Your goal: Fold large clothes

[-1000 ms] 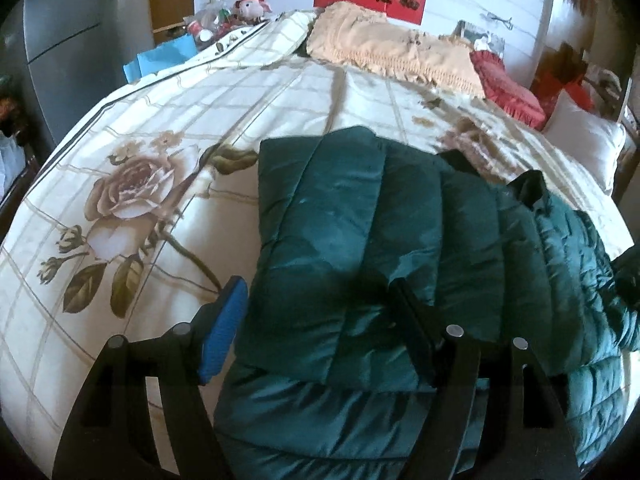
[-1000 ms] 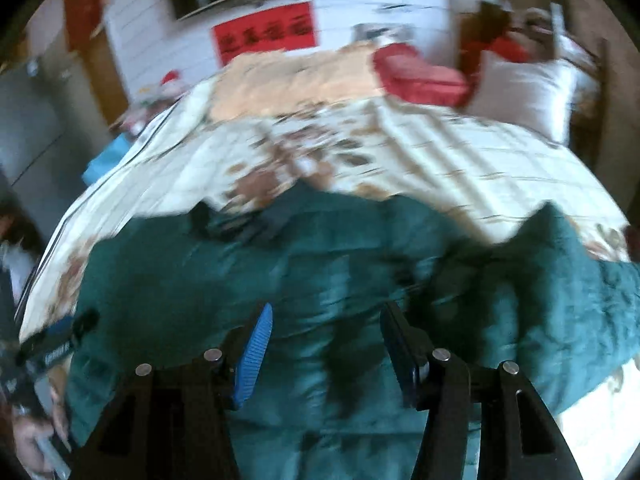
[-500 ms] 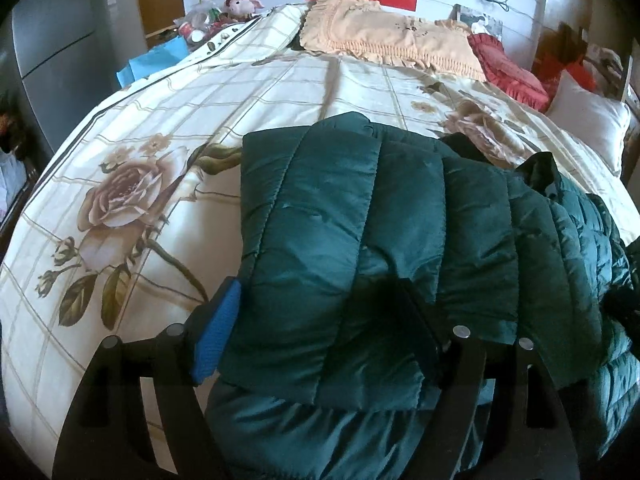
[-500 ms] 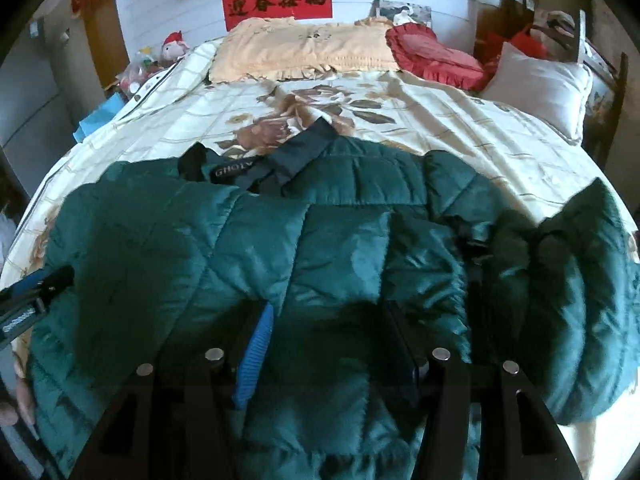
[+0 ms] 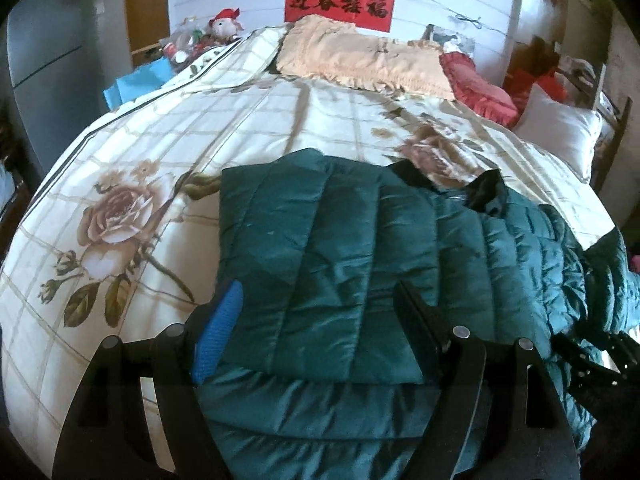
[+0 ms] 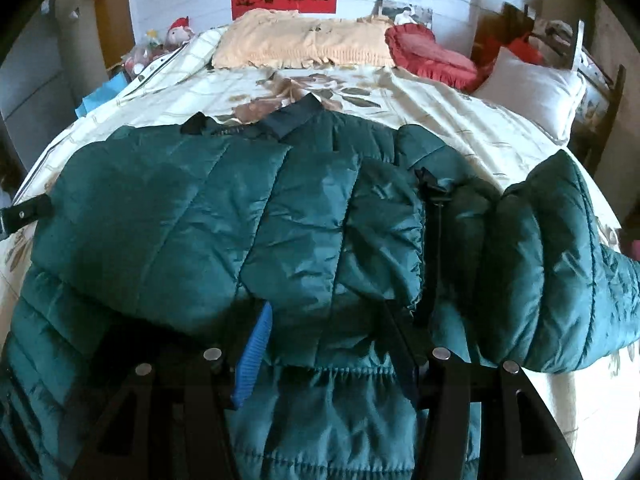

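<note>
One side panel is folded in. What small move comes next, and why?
Probably fold in the other side. The green puffer jacket has one panel laid flat across its body, while the far sleeve bulges loose on the bedspread. Both the right gripper and the left gripper are open.

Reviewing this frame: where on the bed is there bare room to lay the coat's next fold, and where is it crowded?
Bare quilt lies between the green jacket and the beige pillow, and left of the jacket over the rose print. Another strip runs toward the white pillow. Crowded: the headboard end, with the red cushion, and the toys beside the bed.
</note>
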{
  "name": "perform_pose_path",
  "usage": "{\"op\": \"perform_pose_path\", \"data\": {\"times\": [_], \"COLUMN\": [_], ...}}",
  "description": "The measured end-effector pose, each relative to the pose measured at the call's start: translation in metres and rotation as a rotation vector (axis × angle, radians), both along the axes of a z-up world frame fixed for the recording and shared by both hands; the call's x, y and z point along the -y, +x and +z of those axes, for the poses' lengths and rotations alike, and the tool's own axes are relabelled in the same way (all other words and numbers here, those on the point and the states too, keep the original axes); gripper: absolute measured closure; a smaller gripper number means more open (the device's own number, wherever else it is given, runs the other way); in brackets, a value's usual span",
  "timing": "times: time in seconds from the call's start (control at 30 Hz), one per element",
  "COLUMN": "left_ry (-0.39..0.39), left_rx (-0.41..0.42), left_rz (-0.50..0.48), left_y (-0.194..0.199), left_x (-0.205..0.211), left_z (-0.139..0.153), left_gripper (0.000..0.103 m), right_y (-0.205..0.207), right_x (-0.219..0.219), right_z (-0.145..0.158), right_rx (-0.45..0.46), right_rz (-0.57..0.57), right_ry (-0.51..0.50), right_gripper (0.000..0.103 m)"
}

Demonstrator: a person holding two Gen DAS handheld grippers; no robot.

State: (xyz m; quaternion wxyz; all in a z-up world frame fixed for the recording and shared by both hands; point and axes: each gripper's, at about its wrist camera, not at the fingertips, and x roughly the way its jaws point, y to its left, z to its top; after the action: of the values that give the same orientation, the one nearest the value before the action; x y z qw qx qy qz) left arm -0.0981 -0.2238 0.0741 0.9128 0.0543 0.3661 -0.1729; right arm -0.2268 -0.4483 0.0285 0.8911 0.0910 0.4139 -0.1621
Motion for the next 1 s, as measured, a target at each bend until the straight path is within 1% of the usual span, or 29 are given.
{"op": "perform_pose_path", "data": {"times": [0.07, 0.13, 0.2, 0.27, 0.37, 0.43, 0.5, 0.63, 0.8, 0.87, 0.97, 1.0], "left_ry": [-0.001, 0.004, 0.013, 0.023, 0.05, 0.062, 0.067, 0.074, 0.065, 0.065, 0.072, 0.07], "left_rx": [-0.01, -0.017, -0.04, -0.072, -0.079, -0.076, -0.072, -0.069, -0.079, -0.077, -0.077, -0.081], "left_rz": [-0.011, -0.012, -0.013, -0.01, -0.006, -0.01, -0.009, -0.015, -0.012, -0.013, -0.015, -0.018], "left_y": [0.001, 0.003, 0.006, 0.011, 0.013, 0.013, 0.013, 0.011, 0.007, 0.003, -0.005, -0.007], "left_x": [0.006, 0.012, 0.019, 0.025, 0.031, 0.034, 0.034, 0.032, 0.03, 0.029, 0.029, 0.028], "left_z": [-0.001, -0.005, -0.012, -0.022, -0.034, -0.037, -0.038, -0.038, -0.034, -0.034, -0.032, -0.031], "left_gripper": [0.025, 0.025, 0.025, 0.025, 0.025, 0.024, 0.024, 0.024, 0.024, 0.024, 0.024, 0.024], "right_y": [-0.006, -0.012, -0.016, -0.012, 0.001, 0.013, 0.019, 0.013, -0.005, -0.006, 0.003, 0.003], "right_x": [0.0, 0.001, 0.0, 0.001, 0.007, 0.013, 0.019, 0.017, 0.01, 0.007, 0.007, 0.008], "right_z": [0.008, 0.018, 0.026, 0.029, 0.021, 0.006, -0.006, 0.003, 0.022, 0.018, -0.002, -0.003], "right_rx": [0.013, 0.048, 0.08, 0.088, 0.064, 0.017, 0.001, 0.005, 0.051, 0.042, -0.021, -0.02], "right_rz": [0.001, 0.001, 0.001, -0.003, -0.018, -0.041, -0.051, -0.056, -0.045, -0.043, -0.037, -0.036], "right_ry": [0.017, 0.031, 0.024, 0.014, 0.007, -0.007, 0.011, 0.009, 0.005, -0.002, -0.01, -0.007], "right_gripper": [0.049, 0.049, 0.049, 0.049, 0.049, 0.049, 0.049, 0.049, 0.049, 0.049, 0.049, 0.049]}}
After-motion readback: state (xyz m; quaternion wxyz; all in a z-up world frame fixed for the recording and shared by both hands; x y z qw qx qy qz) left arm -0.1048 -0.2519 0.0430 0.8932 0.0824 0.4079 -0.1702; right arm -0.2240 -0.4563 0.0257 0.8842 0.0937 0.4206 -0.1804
